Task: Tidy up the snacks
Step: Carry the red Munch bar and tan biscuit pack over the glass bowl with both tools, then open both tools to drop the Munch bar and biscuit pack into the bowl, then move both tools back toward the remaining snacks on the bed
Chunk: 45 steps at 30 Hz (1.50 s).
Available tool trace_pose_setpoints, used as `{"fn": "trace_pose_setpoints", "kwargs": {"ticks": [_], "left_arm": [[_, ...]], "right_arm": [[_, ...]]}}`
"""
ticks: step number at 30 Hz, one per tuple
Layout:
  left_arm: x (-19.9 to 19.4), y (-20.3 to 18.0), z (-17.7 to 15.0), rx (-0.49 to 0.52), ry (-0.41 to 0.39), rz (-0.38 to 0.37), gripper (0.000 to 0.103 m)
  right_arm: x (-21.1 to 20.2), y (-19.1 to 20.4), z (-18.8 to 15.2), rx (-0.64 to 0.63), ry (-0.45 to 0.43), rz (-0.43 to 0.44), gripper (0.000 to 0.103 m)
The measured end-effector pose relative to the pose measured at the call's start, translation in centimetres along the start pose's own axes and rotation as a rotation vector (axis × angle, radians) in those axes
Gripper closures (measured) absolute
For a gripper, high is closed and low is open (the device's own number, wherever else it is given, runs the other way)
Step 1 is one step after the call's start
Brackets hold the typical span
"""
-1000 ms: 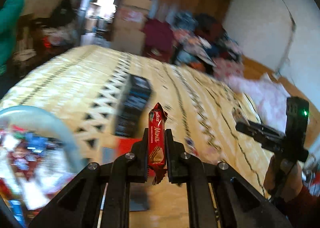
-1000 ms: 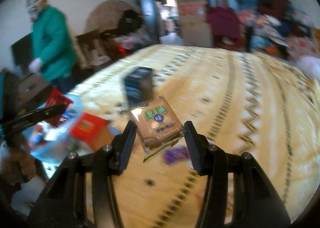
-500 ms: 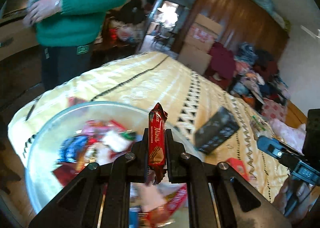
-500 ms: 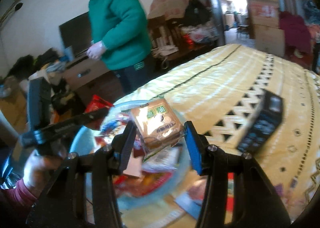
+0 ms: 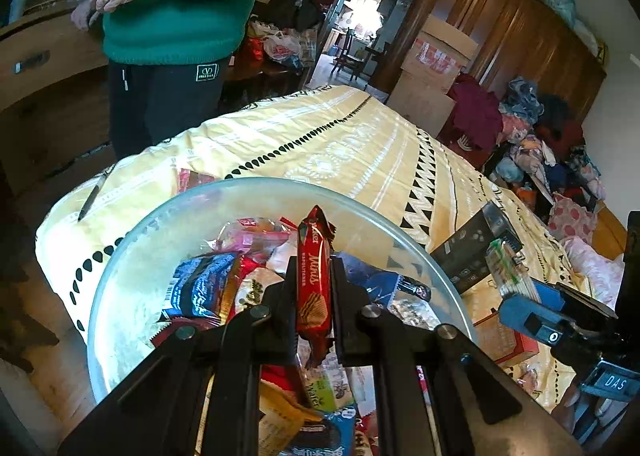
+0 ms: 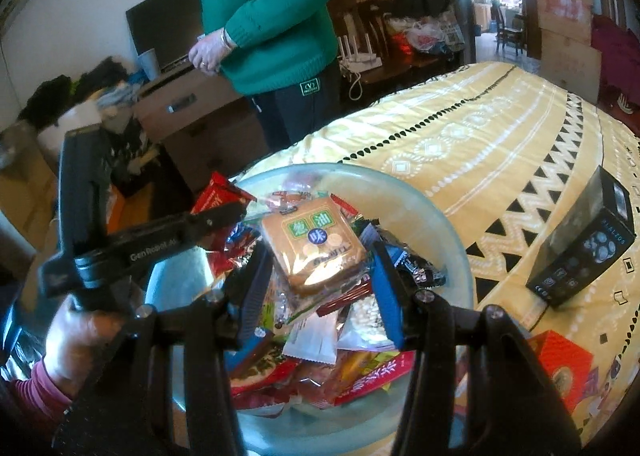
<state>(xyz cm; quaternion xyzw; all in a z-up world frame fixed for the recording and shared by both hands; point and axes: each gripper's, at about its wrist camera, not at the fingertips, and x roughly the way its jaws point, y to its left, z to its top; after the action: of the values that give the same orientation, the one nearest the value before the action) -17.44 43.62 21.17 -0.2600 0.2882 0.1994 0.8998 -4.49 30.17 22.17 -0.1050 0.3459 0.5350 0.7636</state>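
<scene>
Left wrist view: the left gripper (image 5: 315, 296) has its jaws clamped narrow on the red wafer bar (image 5: 314, 283), upright over the glass bowl (image 5: 136, 240). The bar looks light, crinkly and crushable; a mid-length pinch suits it. A second ago it hung over the bedspread (image 5: 360, 143), with the bowl at 8 o'clock.

Right wrist view: the right gripper (image 6: 320, 276) has its jaws partway apart, holding the cracker packet (image 6: 314, 242) by its edges. The packet looks brittle and slippery. It now hangs above the bowl, where before it was over the bedspread.
</scene>
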Motion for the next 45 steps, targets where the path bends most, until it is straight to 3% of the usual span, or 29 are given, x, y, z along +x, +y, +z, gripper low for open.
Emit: {"fn": "trace_pose_setpoints", "kwargs": {"ticks": [19, 26, 28, 30, 37, 38, 40, 41, 45], "left_arm": [[-0.2, -0.2, 0.1, 0.009, 0.014, 0.009, 0.092], [0.4, -0.1, 0.1, 0.013, 0.028, 0.044, 0.09], [0.5, 0.0, 0.1, 0.01, 0.029, 0.062, 0.074], [0.4, 0.0, 0.1, 0.009, 0.015, 0.077, 0.045], [0.2, -0.4, 0.1, 0.02, 0.0, 0.131, 0.025], [0.2, -0.4, 0.2, 0.019, 0.0, 0.136, 0.02], [0.2, -0.5, 0.2, 0.021, -0.007, 0.151, 0.014], [0.2, -0.6, 0.1, 0.026, -0.01, 0.162, 0.014], [0.2, -1.1, 0.1, 0.043, -0.008, 0.177, 0.014]], "right_arm": [[0.5, 0.3, 0.0, 0.005, 0.014, -0.002, 0.053], [1.4, 0.4, -0.4, 0.005, 0.034, 0.01, 0.052], [1.6, 0.5, -0.5, 0.003, 0.038, 0.013, 0.052], [1.7, 0.4, -0.7, 0.007, 0.044, 0.017, 0.052], [1.5, 0.4, -1.2, 0.011, 0.049, 0.022, 0.049], [1.4, 0.5, -1.2, 0.009, 0.049, 0.023, 0.046], [1.0, 0.6, -1.4, 0.003, 0.04, 0.028, 0.022], [0.7, 0.6, -1.5, -0.004, 0.032, 0.027, 0.016], [-0.1, 0.9, -1.5, -0.024, 0.01, 0.026, 0.014]]}}
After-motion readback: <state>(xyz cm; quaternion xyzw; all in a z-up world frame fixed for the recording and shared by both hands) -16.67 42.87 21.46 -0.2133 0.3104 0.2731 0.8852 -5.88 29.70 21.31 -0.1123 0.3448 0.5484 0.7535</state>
